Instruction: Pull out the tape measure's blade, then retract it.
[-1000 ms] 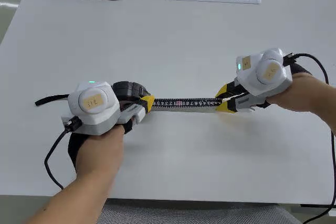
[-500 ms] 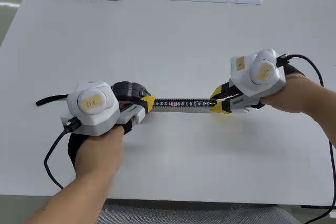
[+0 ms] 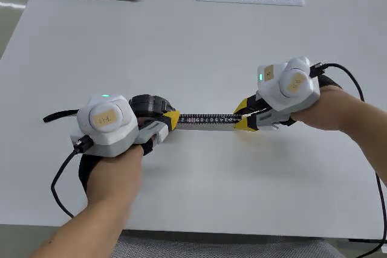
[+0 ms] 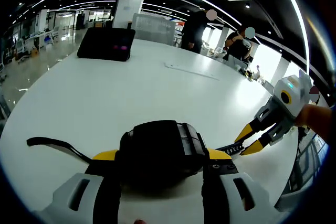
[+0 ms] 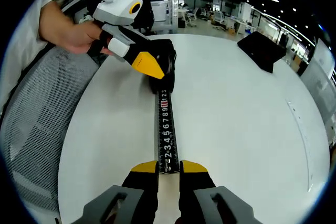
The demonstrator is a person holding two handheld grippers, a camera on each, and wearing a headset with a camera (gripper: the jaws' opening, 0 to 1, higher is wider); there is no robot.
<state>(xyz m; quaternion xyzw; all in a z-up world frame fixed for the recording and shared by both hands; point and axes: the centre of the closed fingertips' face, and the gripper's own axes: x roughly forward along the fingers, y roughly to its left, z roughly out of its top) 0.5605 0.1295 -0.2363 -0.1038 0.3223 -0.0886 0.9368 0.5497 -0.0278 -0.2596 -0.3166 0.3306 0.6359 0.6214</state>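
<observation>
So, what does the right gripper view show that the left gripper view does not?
Right gripper view: the printed numbers along the black steel blade are readable. The right gripper is shut on the blade's tip, and a grey mesh chair stands beside the white table.

Left gripper view: the round black tape measure case is close up, clamped by the left gripper. Its black wrist strap lies on the table.

Both: the case, the pulled-out blade, both grippers and the flat black screen device at the table's far side.
</observation>
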